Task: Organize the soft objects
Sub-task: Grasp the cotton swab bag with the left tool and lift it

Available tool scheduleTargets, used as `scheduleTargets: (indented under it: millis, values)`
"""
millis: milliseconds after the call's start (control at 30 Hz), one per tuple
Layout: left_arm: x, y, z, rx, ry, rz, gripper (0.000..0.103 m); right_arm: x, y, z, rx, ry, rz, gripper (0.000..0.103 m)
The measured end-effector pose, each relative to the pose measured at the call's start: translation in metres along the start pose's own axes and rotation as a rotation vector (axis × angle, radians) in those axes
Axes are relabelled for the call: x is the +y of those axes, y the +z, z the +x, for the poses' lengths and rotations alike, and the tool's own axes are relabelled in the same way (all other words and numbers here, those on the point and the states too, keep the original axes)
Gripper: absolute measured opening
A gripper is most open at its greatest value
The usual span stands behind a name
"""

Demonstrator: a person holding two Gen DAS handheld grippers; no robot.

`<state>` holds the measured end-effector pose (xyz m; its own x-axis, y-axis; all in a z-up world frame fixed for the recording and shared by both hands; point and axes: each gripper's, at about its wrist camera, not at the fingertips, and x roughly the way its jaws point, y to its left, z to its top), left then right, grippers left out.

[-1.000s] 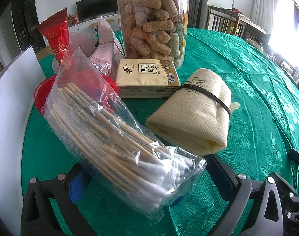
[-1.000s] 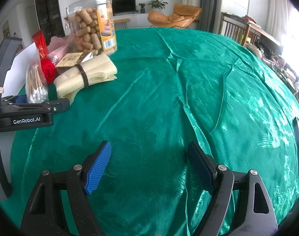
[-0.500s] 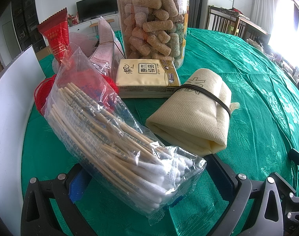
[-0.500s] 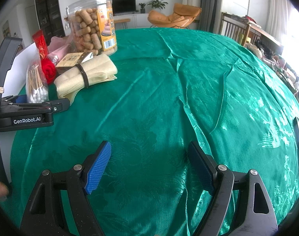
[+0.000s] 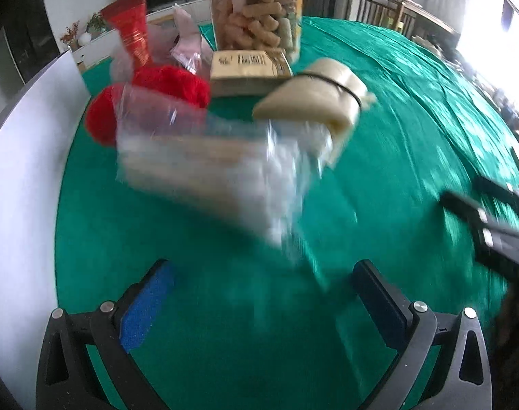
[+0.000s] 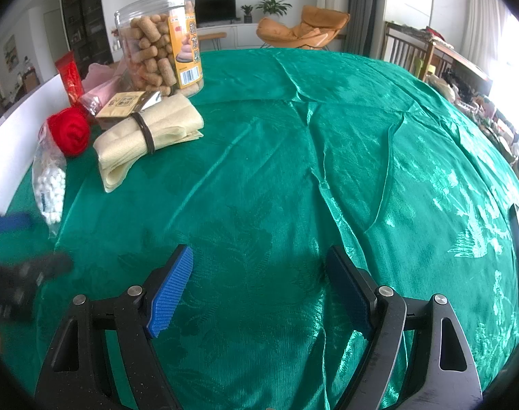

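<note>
Both the left gripper (image 5: 263,304) and right gripper (image 6: 259,287) are spread with nothing between them; the blurred cotton swab bag (image 5: 218,167) lies mid-frame on the green tablecloth (image 6: 327,171)

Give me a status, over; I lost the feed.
Left gripper open, empty. Right gripper open, over bare green cloth. Cotton swab bag beside red yarn and banded beige cloth roll. Nothing blocking.

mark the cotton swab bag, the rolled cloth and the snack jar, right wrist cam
cotton swab bag (image 6: 49,184): right wrist view, on the white swab tips.
rolled cloth (image 6: 167,126): right wrist view, on the beige fold right of its band.
snack jar (image 6: 146,58): right wrist view, on the clear wall.
</note>
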<state>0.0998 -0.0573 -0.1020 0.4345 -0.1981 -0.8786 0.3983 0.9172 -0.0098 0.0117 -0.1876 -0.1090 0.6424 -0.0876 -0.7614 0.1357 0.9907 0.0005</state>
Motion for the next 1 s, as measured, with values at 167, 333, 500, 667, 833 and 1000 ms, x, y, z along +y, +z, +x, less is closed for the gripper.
scheduleTargets:
  millis: [167, 333, 500, 667, 833, 1000]
  values:
    - [0.009, -0.013, -0.012, 0.025, 0.001, -0.069, 0.103, 0.0, 0.0, 0.0, 0.0, 0.0, 0.0, 0.083]
    - [0.028, 0.021, -0.041, -0.134, -0.057, -0.213, 0.103, 0.0, 0.0, 0.0, 0.0, 0.0, 0.0, 0.083]
    - [0.041, 0.068, -0.022, -0.169, 0.018, -0.334, 0.103, 0.0, 0.0, 0.0, 0.0, 0.0, 0.0, 0.083]
    - [0.056, 0.059, 0.012, -0.018, 0.074, -0.395, 0.103, 0.0, 0.0, 0.001, -0.001, 0.004, 0.0, 0.083]
    - [0.06, 0.018, -0.019, 0.001, 0.16, -0.32, 0.103, 0.001, 0.001, 0.001, 0.0, 0.003, -0.001, 0.083]
    - [0.062, 0.007, -0.03, -0.012, 0.199, -0.238, 0.103, 0.001, 0.001, 0.001, 0.0, 0.004, -0.001, 0.084]
